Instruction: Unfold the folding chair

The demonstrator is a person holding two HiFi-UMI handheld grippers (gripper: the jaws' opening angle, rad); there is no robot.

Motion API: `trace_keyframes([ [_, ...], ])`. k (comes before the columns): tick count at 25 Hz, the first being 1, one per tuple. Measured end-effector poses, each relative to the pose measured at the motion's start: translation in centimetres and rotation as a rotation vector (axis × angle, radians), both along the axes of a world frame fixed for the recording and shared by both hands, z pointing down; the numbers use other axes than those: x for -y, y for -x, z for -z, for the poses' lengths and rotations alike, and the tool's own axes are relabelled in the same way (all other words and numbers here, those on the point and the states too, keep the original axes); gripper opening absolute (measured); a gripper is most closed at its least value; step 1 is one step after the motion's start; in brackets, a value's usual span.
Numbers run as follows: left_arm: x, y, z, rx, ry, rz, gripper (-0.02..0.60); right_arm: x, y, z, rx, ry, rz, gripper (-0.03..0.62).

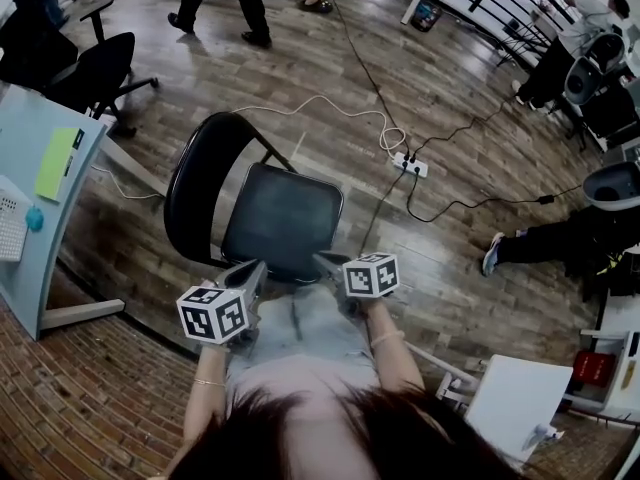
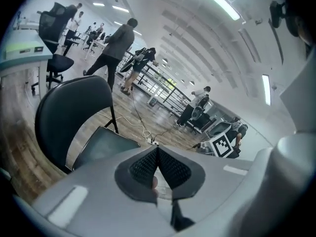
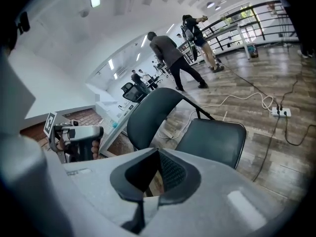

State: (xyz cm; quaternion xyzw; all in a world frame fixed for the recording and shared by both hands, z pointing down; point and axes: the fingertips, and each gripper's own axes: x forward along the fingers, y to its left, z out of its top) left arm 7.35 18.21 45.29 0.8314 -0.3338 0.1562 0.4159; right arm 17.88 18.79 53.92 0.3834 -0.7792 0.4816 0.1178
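Head view: your left claw (image 1: pixel 254 268) and right claw (image 1: pixel 326 261) were both closed, empty. The folding chair (image 1: pixel 281 218) stood opened just ahead of them; apparently only backing clear remained.

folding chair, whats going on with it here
A person holds a claw in each hand over the folding chair. The chair stands open on the wooden floor, seat down and backrest up, so it looks unfolded already. The left claw and right claw are both shut and empty, poised at the seat's front edge; whether they touch it cannot be told.
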Motion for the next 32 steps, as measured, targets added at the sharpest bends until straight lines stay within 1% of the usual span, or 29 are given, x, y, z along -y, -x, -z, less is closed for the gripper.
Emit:
trace_keyframes([
  [3, 0.0, 0.1, 0.7, 0.036, -0.035, 0.002, 0.0, 0.1, 0.2, 1.1, -0.012, -0.028, -0.006, 0.0],
  [5, 0.0, 0.1, 1.3, 0.053, -0.049, 0.035, 0.0, 0.3, 0.2, 1.9, -0.025, -0.044, -0.01, -0.002],
  [8, 0.0, -0.2, 2.1, 0.06, -0.065, 0.082, -0.002, 0.6, 0.1, 2.9, -0.059, -0.065, 0.013, 0.0],
  [12, -0.8, -1.4, 2.8, 0.065, -0.079, 0.107, 0.0, 0.6, -0.3, 4.7, -0.1, -0.118, 0.056, -0.002],
  [16, -1.4, -2.8, 3.8, 0.085, -0.098, 0.164, 0.0, 0.5, -0.9, 6.7, -0.093, -0.18, 0.12, -0.002],
  [22, -2.9, -6.0, 5.0, 0.095, -0.11, 0.24, 0.0, -0.5, -2.9, 8.0, -0.095, -0.233, 0.237, -0.002],
  [25, -3.7, -7.3, 5.4, 0.094, -0.107, 0.271, 0.0, -1.1, -4.0, 8.3, -0.074, -0.231, 0.269, -0.002],
  [28, -4.4, -8.3, 5.6, 0.066, -0.098, 0.305, 0.0, -1.5, -4.7, 8.4, -0.054, -0.225, 0.29, -0.002],
  [32, -5.3, -8.9, 5.6, 0.073, -0.086, 0.339, 0.0, -2.1, -5.1, 9.0, -0.052, -0.252, 0.328, -0.002],
])
